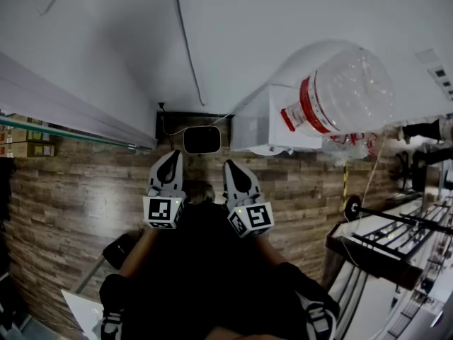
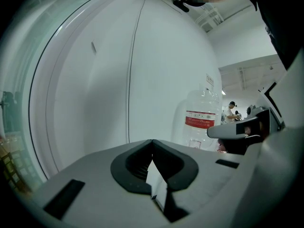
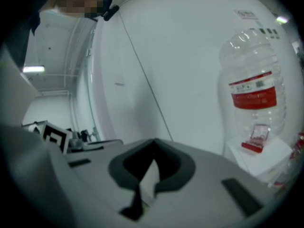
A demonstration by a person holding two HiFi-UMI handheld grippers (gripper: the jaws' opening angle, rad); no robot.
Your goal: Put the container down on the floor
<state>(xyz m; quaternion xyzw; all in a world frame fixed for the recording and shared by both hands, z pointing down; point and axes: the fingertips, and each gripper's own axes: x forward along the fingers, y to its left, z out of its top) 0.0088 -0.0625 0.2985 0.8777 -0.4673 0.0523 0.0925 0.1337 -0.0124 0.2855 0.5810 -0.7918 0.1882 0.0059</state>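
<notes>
The clear container (image 3: 254, 70) wears a red label (image 3: 253, 97), print unreadable.

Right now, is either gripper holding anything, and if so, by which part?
Nothing is held. The left gripper and the right gripper both have their jaws together and empty. The water bottle rests untouched on a white box.

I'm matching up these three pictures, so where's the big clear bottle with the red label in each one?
Head view: bottle upper right, by the white box.
Left gripper view: bottle right of centre, before the white wall.
Right gripper view: bottle at the right, on the white box.
Shared landmark: thin cable down the white wall, left of the bottle.
</notes>
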